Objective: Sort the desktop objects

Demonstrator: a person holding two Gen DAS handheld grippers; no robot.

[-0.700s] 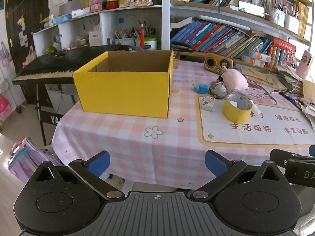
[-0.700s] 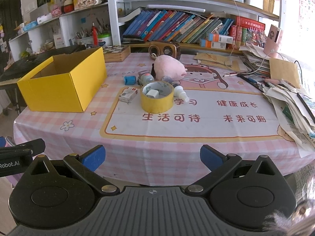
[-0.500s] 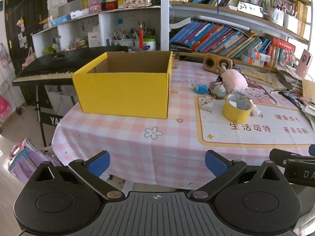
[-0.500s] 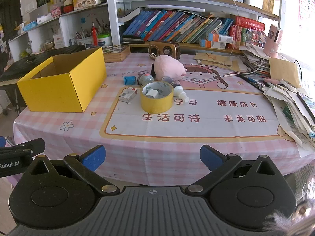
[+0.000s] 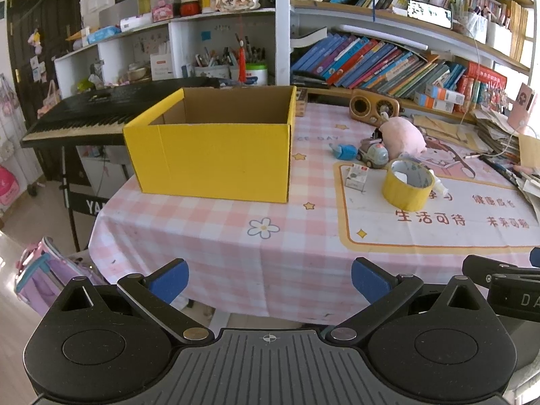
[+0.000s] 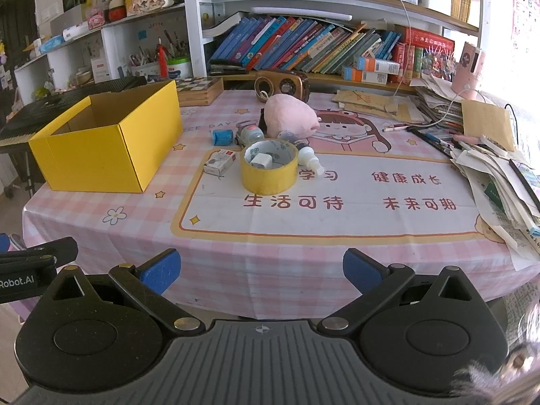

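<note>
Both wrist views face the table [image 5: 270, 243] from its near edge, side by side.

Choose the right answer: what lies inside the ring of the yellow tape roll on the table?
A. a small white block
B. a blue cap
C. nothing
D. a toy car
A: in the right wrist view, a small white block sits inside the ring of the tape roll, while the blue cap and the toy car lie outside it, behind.
</note>
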